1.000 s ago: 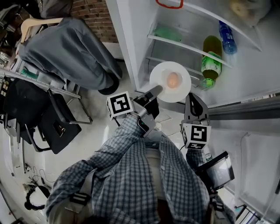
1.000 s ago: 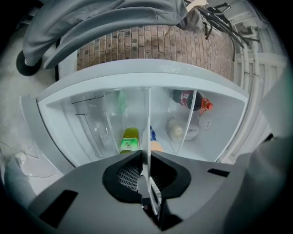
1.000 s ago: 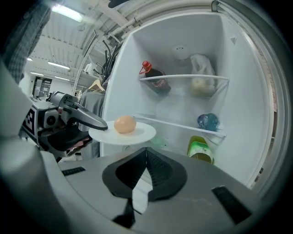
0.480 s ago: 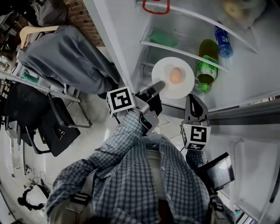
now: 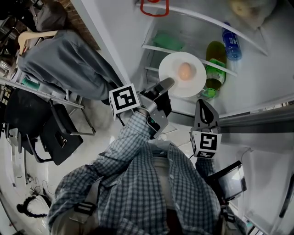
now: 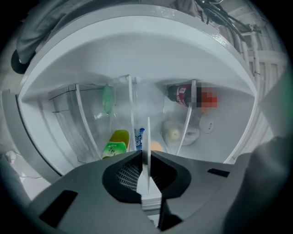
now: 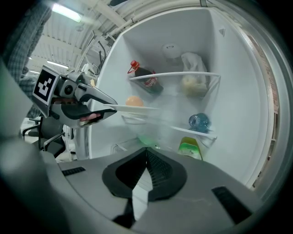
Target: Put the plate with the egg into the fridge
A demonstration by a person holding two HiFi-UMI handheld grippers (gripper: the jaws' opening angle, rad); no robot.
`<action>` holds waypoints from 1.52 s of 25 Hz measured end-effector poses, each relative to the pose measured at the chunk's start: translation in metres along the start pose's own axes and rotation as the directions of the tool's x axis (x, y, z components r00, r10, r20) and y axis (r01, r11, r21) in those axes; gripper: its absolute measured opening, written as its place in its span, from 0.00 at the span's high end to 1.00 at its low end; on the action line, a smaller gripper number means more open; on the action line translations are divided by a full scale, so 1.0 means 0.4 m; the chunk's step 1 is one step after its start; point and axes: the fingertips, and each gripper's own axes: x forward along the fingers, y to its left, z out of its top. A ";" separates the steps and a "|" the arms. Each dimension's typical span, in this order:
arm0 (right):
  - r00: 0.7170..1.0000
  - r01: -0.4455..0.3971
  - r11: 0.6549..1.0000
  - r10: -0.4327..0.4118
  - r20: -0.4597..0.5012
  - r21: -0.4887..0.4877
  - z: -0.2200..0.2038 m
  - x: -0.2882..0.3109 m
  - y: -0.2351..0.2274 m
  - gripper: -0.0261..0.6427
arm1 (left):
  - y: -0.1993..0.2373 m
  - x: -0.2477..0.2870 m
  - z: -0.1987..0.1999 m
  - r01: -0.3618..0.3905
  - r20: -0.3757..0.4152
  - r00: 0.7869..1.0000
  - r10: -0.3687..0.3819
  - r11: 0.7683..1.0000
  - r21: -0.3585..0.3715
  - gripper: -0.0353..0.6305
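Clamping the plate (image 5: 195, 86) edge-on in our left gripper (image 5: 166, 84), egg (image 5: 184, 71) just beyond its jaws, fridge (image 5: 275, 69) ahead; right gripper (image 5: 202, 103) closed, empty.

Your head camera looks steeply down from well above, over your checked shirt (image 5: 156, 183), into the open fridge (image 5: 275, 82). The camera on your left gripper (image 6: 147, 157) faces straight into the fridge from close in, and the plate (image 6: 148, 132) runs edge-on down the middle of its view. The camera on your right gripper (image 7: 146, 153) sits further back from the shelves and takes in the whole fridge interior (ceiling lights (image 7: 66, 13) show in its upper corner). It sees the left gripper from the side. All three views share the green bottle (image 5: 213, 69) and the blue-capped water bottle (image 5: 231, 43).
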 end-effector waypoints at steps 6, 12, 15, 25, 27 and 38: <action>1.000 -0.011 1.000 0.011 0.001 -0.009 -0.001 0.011 -0.009 0.95 | -0.018 0.035 0.031 -0.005 0.013 1.000 0.005 1.000 0.010 0.90; 1.000 -0.016 1.000 0.017 0.008 -0.023 0.001 0.014 -0.020 0.95 | -0.011 0.071 0.055 -0.024 0.024 0.999 0.024 0.999 0.021 0.90; 1.000 -0.015 0.999 0.016 0.017 -0.038 0.007 0.015 -0.031 0.95 | 0.004 0.086 0.064 -0.040 0.030 0.999 0.040 0.999 0.026 0.90; 0.998 -0.017 0.994 0.022 0.050 -0.104 0.048 0.030 -0.034 0.95 | 0.022 0.126 0.092 -0.064 0.044 0.997 0.063 0.998 0.018 0.90; 0.998 -0.017 0.989 0.026 0.057 -0.150 0.057 0.034 -0.033 0.95 | 0.026 0.133 0.095 -0.066 0.046 0.997 0.065 0.998 0.012 0.90; 0.994 -0.001 0.956 0.033 0.103 -0.292 0.123 0.055 -0.047 0.95 | 0.061 0.166 0.104 -0.088 0.041 0.995 0.089 0.996 -0.014 0.90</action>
